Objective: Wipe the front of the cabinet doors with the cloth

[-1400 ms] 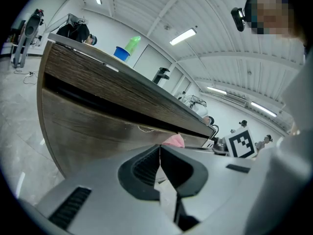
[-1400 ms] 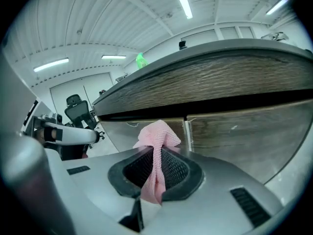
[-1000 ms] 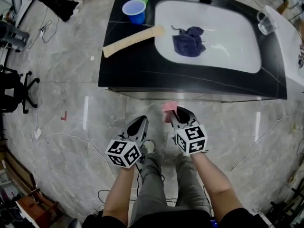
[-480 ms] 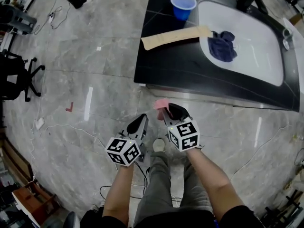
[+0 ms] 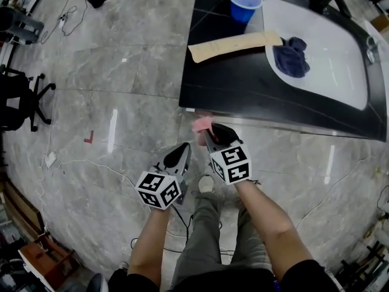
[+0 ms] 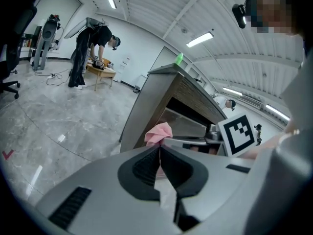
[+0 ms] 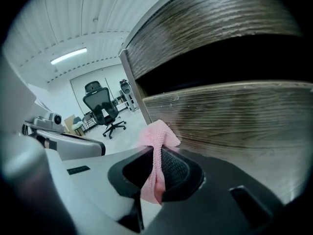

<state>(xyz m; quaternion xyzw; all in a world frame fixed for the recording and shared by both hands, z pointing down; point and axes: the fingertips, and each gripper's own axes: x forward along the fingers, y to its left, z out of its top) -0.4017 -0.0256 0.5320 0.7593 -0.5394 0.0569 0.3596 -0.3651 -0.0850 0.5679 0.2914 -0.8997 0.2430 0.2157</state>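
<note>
since the right claw [image 5: 208, 137] is clamped on the pink cloth [image 5: 200, 125] just beside the left end of the cabinet door [image 7: 234, 116], press it flat and sweep rightward in overlapping rows; the left claw [image 5: 183, 148] is closed, empty.

1. The left gripper [image 6: 160, 148] has its jaws pressed together, with nothing between them.
2. Just past its tips, in front of the near corner of the cabinet [image 6: 145, 112], a pink cloth [image 6: 159, 132] sticks up from the tip of the right gripper [image 6: 177, 141].
3. A green bottle [image 6: 179, 58] stands on top of the cabinet.
4. Well to the left of the cabinet — across open floor — a person [image 6: 90, 53] bends over a small wooden table [image 6: 101, 72].
</note>
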